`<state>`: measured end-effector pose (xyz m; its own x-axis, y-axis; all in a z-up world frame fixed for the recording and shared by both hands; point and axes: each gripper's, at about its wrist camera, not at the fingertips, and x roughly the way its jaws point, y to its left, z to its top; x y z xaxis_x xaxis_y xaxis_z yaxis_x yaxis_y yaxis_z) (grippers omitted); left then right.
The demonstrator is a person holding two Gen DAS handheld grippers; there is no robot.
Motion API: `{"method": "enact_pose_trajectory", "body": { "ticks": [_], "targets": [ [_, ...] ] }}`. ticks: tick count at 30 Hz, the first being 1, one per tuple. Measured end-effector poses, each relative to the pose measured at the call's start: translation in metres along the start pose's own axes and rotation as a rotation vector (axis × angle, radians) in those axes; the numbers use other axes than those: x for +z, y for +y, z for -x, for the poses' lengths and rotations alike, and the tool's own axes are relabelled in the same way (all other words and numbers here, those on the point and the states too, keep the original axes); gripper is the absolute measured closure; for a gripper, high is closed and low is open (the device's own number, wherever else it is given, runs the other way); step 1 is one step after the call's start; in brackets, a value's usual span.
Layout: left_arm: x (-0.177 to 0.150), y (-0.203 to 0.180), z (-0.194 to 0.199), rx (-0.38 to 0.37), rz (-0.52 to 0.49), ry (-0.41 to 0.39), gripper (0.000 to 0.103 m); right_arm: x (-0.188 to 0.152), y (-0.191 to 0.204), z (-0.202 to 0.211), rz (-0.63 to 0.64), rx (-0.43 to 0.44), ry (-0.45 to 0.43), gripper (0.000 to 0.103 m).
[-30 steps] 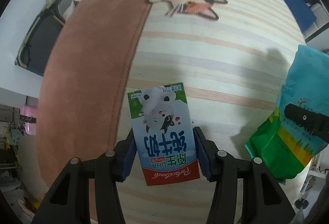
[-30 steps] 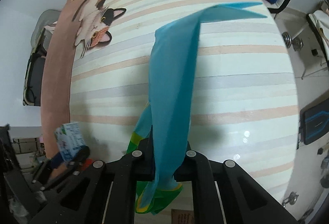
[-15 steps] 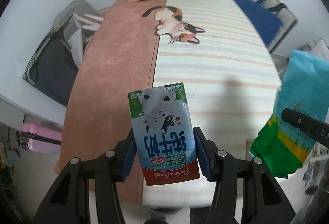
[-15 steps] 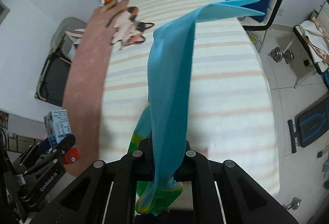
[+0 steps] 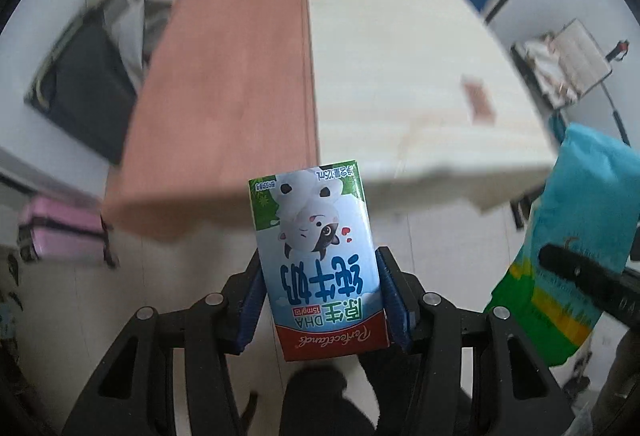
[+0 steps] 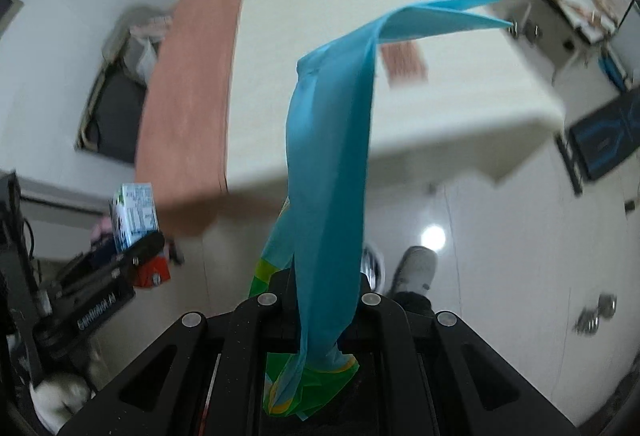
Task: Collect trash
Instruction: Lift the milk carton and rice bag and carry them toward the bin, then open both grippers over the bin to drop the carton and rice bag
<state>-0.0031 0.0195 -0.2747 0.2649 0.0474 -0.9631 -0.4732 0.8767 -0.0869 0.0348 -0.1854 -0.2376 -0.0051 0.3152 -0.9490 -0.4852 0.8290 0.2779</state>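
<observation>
Both pieces of trash are already picked up and are now in the air, off the bed.

In the left wrist view, the left gripper (image 5: pixel 320 300) is clamped on the milk carton (image 5: pixel 316 256). Its blue pads (image 5: pixel 394 300) press on the two sides of the carton, which stands in the lower centre of the frame with its print upside down.

In the right wrist view, the right gripper (image 6: pixel 320 324) is closed almost together on the blue snack bag (image 6: pixel 332 164). The flat, empty bag rises from the jaws to the upper right of the frame.

The bed (image 6: pixel 360 84) with the striped sheet fills the upper half of both views, and white floor (image 6: pixel 480 236) is below the grippers. A small reddish thing (image 6: pixel 402 62) lies on the sheet at the upper right; it is too blurred to say if it is trash.

I judge that the collecting is done for these two items. What is left is to carry them to a bin and drop them. No bin shows in either view.
</observation>
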Motion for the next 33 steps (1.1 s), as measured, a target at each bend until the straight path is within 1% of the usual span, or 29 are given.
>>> {"method": "enact_pose_trajectory", "body": {
  "ticks": [1, 2, 3, 6, 7, 8, 10, 11, 12, 14, 15, 16, 17, 18, 19, 20, 22, 23, 24, 25, 26, 27, 28, 29, 30, 32, 33],
  "targets": [
    [-0.010, 0.004, -0.012, -0.003, 0.008, 0.031, 0.054, -0.013, -0.004, -0.015, -0.008, 0.003, 0.037, 0.092],
    [-0.021, 0.009, -0.032, -0.004, 0.020, 0.075, 0.054, -0.027, -0.010, -0.035, -0.023, 0.012, 0.087, 0.092],
    [-0.028, 0.012, -0.046, -0.007, 0.029, 0.100, 0.054, -0.040, -0.017, -0.055, -0.032, 0.021, 0.129, 0.092],
    [-0.051, 0.021, -0.114, 0.000, 0.075, 0.183, 0.054, -0.068, -0.039, -0.121, -0.053, 0.014, 0.216, 0.092],
    [-0.059, 0.024, -0.137, 0.002, 0.089, 0.202, 0.054, -0.078, -0.050, -0.152, -0.069, 0.019, 0.250, 0.092],
    [-0.063, 0.026, -0.156, 0.003, 0.100, 0.214, 0.054, -0.084, -0.059, -0.175, -0.088, 0.025, 0.270, 0.092],
    [-0.075, 0.031, -0.220, -0.021, 0.121, 0.263, 0.054, -0.096, -0.080, -0.236, -0.123, 0.041, 0.317, 0.092],
    [-0.082, 0.034, -0.240, -0.027, 0.135, 0.280, 0.053, -0.101, -0.091, -0.265, -0.147, 0.052, 0.331, 0.092],
    [-0.087, 0.039, -0.272, -0.046, 0.162, 0.303, 0.053, -0.105, -0.101, -0.296, -0.169, 0.068, 0.350, 0.092],
    [-0.094, 0.045, -0.323, -0.064, 0.192, 0.335, 0.052, -0.113, -0.122, -0.358, -0.213, 0.101, 0.380, 0.092],
    [-0.098, 0.049, -0.355, -0.068, 0.210, 0.352, 0.052, -0.113, -0.126, -0.377, -0.219, 0.111, 0.390, 0.092],
    [-0.101, 0.050, -0.375, -0.077, 0.221, 0.360, 0.052, -0.114, -0.129, -0.403, -0.217, 0.116, 0.404, 0.092],
    [-0.104, 0.052, -0.390, -0.077, 0.229, 0.366, 0.046, -0.118, -0.133, -0.428, -0.207, 0.120, 0.413, 0.092],
    [-0.108, 0.053, -0.408, -0.071, 0.233, 0.375, 0.037, -0.121, -0.136, -0.447, -0.195, 0.126, 0.427, 0.092],
    [-0.113, 0.054, -0.421, -0.078, 0.233, 0.379, 0.017, -0.122, -0.137, -0.462, -0.189, 0.127, 0.438, 0.091],
    [-0.114, 0.054, -0.436, -0.089, 0.231, 0.380, 0.003, -0.125, -0.137, -0.479, -0.177, 0.133, 0.453, 0.085],
    [-0.119, 0.055, -0.452, -0.086, 0.220, 0.381, 0.002, -0.122, -0.129, -0.504, -0.154, 0.133, 0.467, 0.082],
    [-0.125, 0.056, -0.455, -0.083, 0.218, 0.377, 0.002, -0.118, -0.127, -0.513, -0.148, 0.133, 0.472, 0.074],
    [-0.126, 0.057, -0.460, -0.079, 0.215, 0.374, 0.002, -0.120, -0.125, -0.521, -0.145, 0.134, 0.477, 0.069],
    [-0.131, 0.062, -0.460, -0.072, 0.212, 0.365, 0.002, -0.122, -0.122, -0.528, -0.139, 0.120, 0.483, 0.057],
    [-0.133, 0.063, -0.459, -0.057, 0.205, 0.347, 0.002, -0.123, -0.115, -0.533, -0.137, 0.107, 0.483, 0.042],
    [-0.135, 0.066, -0.455, -0.043, 0.195, 0.327, 0.002, -0.123, -0.111, -0.534, -0.134, 0.096, 0.472, 0.034],
    [-0.139, 0.069, -0.450, -0.031, 0.189, 0.316, 0.002, -0.124, -0.106, -0.535, -0.123, 0.081, 0.462, 0.019],
    [-0.139, 0.072, -0.446, -0.012, 0.183, 0.306, 0.002, -0.125, -0.103, -0.531, -0.100, 0.045, 0.441, 0.010],
    [-0.141, 0.075, -0.440, 0.005, 0.178, 0.291, 0.002, -0.126, -0.104, -0.528, -0.085, 0.018, 0.425, 0.008],
    [-0.145, 0.078, -0.430, 0.035, 0.169, 0.277, 0.002, -0.128, -0.100, -0.518, -0.042, -0.093, 0.387, 0.002],
    [-0.147, 0.078, -0.421, 0.052, 0.165, 0.270, 0.002, -0.124, -0.094, -0.515, -0.026, -0.130, 0.368, 0.001]
  ]
}}
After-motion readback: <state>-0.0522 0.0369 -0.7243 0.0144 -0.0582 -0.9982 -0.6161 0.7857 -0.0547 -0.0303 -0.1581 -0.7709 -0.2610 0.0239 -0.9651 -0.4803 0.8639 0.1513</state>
